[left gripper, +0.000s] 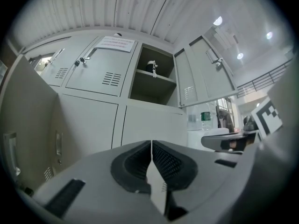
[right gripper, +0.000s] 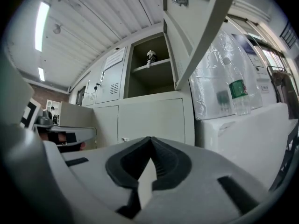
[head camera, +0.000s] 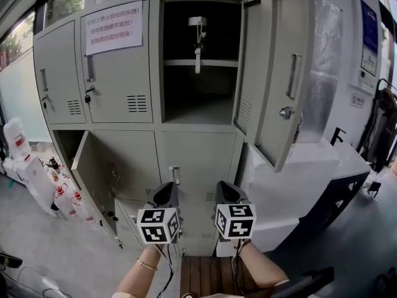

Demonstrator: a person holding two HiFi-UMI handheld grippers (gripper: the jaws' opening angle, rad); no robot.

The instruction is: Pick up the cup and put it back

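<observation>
Left gripper (head camera: 166, 190) and right gripper (head camera: 225, 188) both closed, empty; one cup (head camera: 197, 23) sits in open locker (head camera: 186, 95).

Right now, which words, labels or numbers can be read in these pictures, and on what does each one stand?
"任何东西都不能放!": probably the middle line of the paper notice on the locker door; its other two lines are too blurred.
Blue poster at the right: too small to read.
Green label on the bottle: blurred.
</observation>
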